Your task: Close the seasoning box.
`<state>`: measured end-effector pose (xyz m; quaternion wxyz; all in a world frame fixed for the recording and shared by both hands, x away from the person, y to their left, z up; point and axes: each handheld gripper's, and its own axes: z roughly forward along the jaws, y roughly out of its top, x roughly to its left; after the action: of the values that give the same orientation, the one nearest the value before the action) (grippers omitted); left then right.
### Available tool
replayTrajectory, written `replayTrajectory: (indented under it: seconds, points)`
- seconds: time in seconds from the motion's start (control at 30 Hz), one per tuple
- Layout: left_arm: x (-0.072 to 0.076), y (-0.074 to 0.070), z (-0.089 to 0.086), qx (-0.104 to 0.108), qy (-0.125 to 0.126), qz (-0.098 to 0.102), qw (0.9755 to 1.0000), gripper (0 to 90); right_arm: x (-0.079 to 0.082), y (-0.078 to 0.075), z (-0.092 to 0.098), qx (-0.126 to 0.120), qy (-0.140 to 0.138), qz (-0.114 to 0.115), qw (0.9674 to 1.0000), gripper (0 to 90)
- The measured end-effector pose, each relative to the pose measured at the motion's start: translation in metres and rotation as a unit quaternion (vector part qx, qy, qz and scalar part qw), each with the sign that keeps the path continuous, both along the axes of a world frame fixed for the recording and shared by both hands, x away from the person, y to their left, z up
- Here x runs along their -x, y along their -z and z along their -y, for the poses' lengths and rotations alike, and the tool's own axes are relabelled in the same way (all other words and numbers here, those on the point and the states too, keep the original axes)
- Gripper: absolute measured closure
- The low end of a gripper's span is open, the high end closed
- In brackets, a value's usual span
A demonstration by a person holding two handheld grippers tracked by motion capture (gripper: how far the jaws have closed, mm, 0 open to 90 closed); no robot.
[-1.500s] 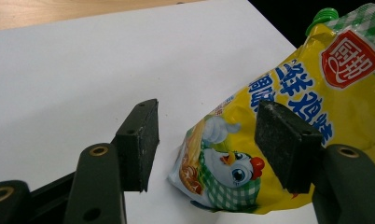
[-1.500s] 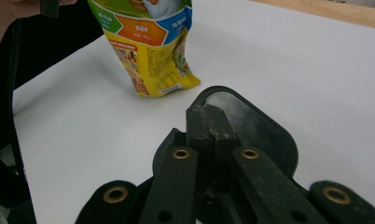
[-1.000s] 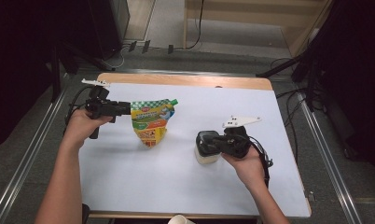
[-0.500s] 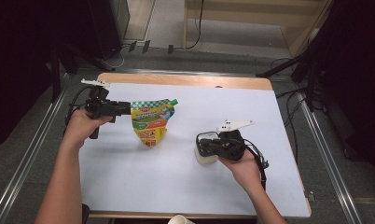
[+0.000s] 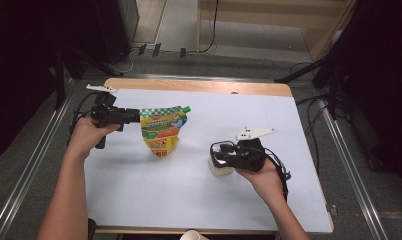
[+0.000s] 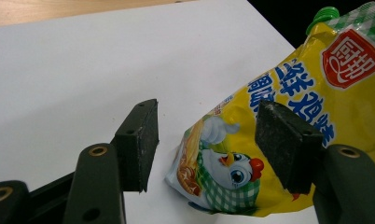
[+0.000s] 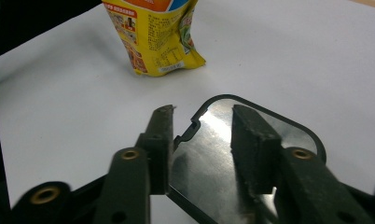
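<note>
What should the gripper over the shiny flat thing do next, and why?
Probably lift the right gripper straight up and away. Its jaws have just been opening, and the shiny flat piece with a black rim lies between them on the white table. The pads seem to stand clear of it, so it looks let go.

The pouch [image 6: 288,126] between the black left tongs [image 6: 213,140] is yellow, with a green cap [image 6: 323,13], a green-and-white check band, a red badge, blue lettering and a cartoon chicken in a checked scarf. Under the black right tongs [image 7: 202,140] lies a shiny silver lid [image 7: 209,163] with a black rim. The tabletop [image 5: 199,200] is white with a pale wood edge [image 5: 199,86].
</note>
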<state>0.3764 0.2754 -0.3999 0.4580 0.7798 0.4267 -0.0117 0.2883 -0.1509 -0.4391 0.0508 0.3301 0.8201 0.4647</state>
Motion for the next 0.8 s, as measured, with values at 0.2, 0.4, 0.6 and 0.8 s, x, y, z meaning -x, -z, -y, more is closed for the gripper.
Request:
replayTrajectory:
  seconds: [0.2, 0.4, 0.6, 0.8]
  points:
    - [0.000, 0.001, -0.001, -0.005, -0.007, 0.003, 1.0000, 40.4, -0.001, -0.002, 0.006, -0.002, 0.010, 0.014, 0.9998, 54.2]
    - [0.000, -0.001, -0.002, 0.000, -0.010, 0.010, 0.9999, 40.5, -0.003, -0.003, 0.020, -0.017, 0.029, 0.038, 0.9987, 49.6]
    - [0.000, -0.001, -0.003, 0.001, -0.010, 0.008, 0.9999, 40.5, -0.008, -0.002, 0.033, -0.024, 0.048, 0.025, 0.9982, 48.1]
    - [0.000, 0.000, -0.003, 0.001, -0.009, 0.007, 0.9999, 40.5, -0.013, 0.001, 0.043, -0.022, 0.063, 0.020, 0.9976, 45.5]
